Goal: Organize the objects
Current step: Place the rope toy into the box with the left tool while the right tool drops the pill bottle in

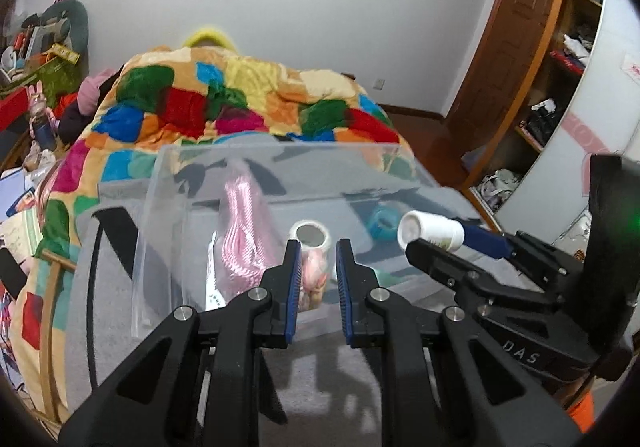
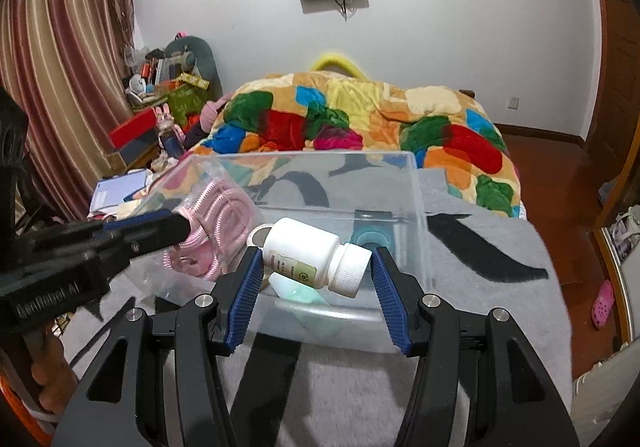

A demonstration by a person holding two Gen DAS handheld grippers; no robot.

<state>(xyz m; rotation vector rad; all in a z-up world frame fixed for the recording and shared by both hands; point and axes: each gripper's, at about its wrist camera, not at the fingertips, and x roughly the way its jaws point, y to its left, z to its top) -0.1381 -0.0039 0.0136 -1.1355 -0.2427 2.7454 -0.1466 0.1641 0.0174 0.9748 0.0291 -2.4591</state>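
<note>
A clear plastic bin [image 1: 168, 183] [image 2: 416, 207] stands on a grey cloth with black marks. Inside lie a pink coiled cable in a bag [image 1: 240, 223] [image 2: 216, 223], a tape roll [image 1: 310, 235], a blue-green roll [image 1: 382, 223] [image 2: 370, 237] and a pale green item [image 2: 296, 293]. My right gripper [image 2: 316, 271] [image 1: 436, 239] is shut on a white pill bottle [image 2: 312, 253] [image 1: 430, 233], held endwise over the bin's near edge. My left gripper [image 1: 317, 279] [image 2: 176, 225] is open and empty over the bin, a small jar of pink bits [image 1: 314, 275] between its fingers' line of sight.
A bed with a bright patchwork blanket [image 1: 240, 99] [image 2: 360, 119] lies behind the bin. A cluttered side table [image 2: 160, 95] stands at the left by a curtain. Wooden shelves [image 1: 560, 87] are at the right. The grey cloth [image 2: 480, 267] spreads around the bin.
</note>
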